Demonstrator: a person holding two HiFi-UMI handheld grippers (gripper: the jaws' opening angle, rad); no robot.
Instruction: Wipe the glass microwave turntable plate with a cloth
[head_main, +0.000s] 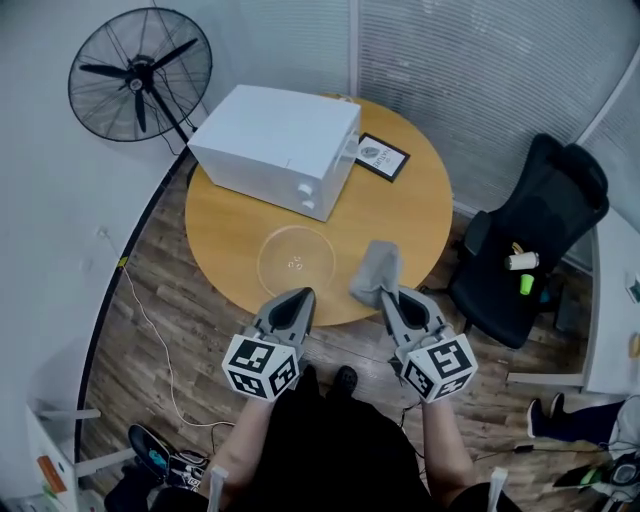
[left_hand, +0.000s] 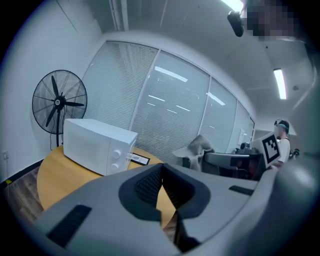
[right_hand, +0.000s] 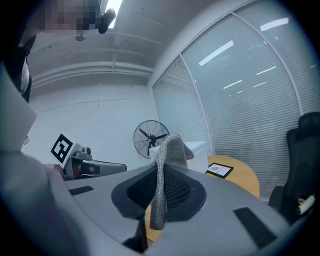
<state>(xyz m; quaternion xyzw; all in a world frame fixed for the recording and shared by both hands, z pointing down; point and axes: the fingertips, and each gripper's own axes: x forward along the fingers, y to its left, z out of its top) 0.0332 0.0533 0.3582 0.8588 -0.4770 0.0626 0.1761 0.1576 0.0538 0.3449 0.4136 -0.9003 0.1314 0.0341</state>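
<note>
Right hand-held gripper pinches the grey cloth, left hand-held gripper closed, empty; best spread cloth flat on glass plate by the tabletop's near edge.

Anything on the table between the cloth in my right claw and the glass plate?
Nothing visible. The glass plate lies bare on the table, just left of the cloth held in the right claw; the microwave sits behind it.

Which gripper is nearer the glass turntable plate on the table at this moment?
Left. The left gripper, shut and empty, is by the plate at its near edge in the head view; the right gripper, shut on the cloth, is off to the plate's right.
</note>
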